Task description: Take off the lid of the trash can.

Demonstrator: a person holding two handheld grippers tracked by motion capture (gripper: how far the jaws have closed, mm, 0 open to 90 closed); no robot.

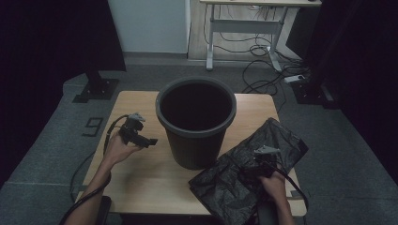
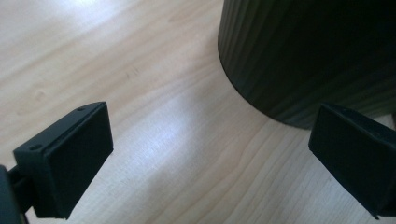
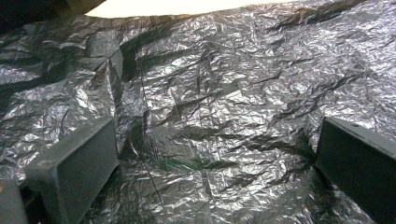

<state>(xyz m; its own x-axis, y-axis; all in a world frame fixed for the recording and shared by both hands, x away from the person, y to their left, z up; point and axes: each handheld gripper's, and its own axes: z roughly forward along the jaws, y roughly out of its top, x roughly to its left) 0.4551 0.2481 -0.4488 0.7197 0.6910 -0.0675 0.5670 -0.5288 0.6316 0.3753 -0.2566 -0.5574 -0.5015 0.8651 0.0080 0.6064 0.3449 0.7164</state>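
Obstacle, centre of worktop (image 1: 141,183): black bin (image 1: 195,123), standing upright, mouth opening upward and lying unobstructed from above. Obstacle, 4 o'clock of the bin: crumpled black bag (image 1: 248,168), lying flat, touching the bin's base and overhanging the worktop's right edge. Free room: bare wood stretching from 7 to 10 o'clock of the bin, where the left gripper (image 1: 141,136) is sitting with jaws spread, just beside the bin wall. Right gripper (image 1: 264,159) is hovering over the bag, jaws spread.
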